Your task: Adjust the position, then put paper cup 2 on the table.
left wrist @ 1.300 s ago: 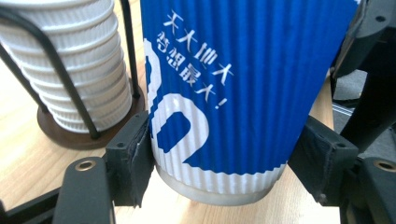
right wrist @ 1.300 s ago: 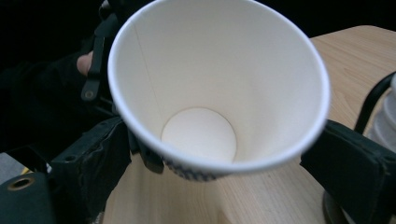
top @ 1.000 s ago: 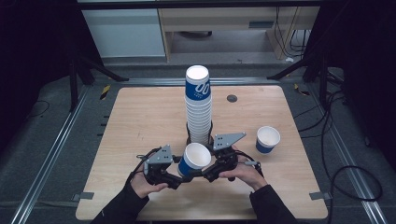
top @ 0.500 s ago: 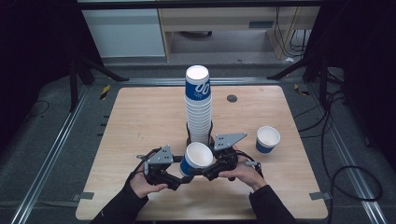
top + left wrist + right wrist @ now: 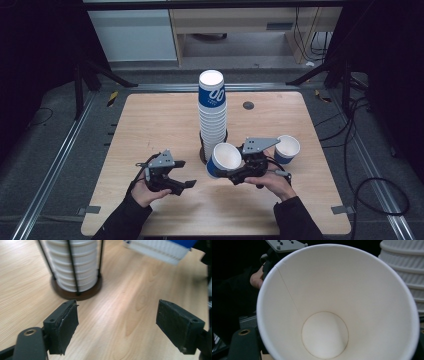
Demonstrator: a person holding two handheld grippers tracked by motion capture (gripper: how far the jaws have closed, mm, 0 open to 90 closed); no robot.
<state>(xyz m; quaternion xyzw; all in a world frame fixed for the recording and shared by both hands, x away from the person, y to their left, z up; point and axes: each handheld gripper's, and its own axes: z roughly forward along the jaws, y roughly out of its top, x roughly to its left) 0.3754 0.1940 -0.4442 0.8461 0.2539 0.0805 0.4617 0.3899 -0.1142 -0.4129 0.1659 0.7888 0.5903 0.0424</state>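
The right gripper (image 5: 225, 174) was clamped on a paper cup (image 5: 223, 159) and held it clear of the table (image 5: 150, 125), tilted with its white mouth up toward the high view. The cup hung just in front of the stack (image 5: 212, 112), to that view's right of its base. In the right gripper view the cup (image 5: 337, 305) sat so close that its seam and round bottom were plain, with the ribbed stack (image 5: 404, 265) beside it at the right edge.

The left gripper (image 5: 187, 183) sat near the table's front, apart from the cup, with nothing between its jaws. They had just been opening, and in the left gripper view they stood wide over bare wood (the pads (image 5: 66, 327) looked worn). That view also caught the stack's lower cups (image 5: 75, 262) inside a wire holder (image 5: 77, 288) on a dark round base, and the held cup's ribbed wall (image 5: 160, 250) at the top.

A second cup (image 5: 287, 149) stood upright on the table just past the right hand (image 5: 272, 180).
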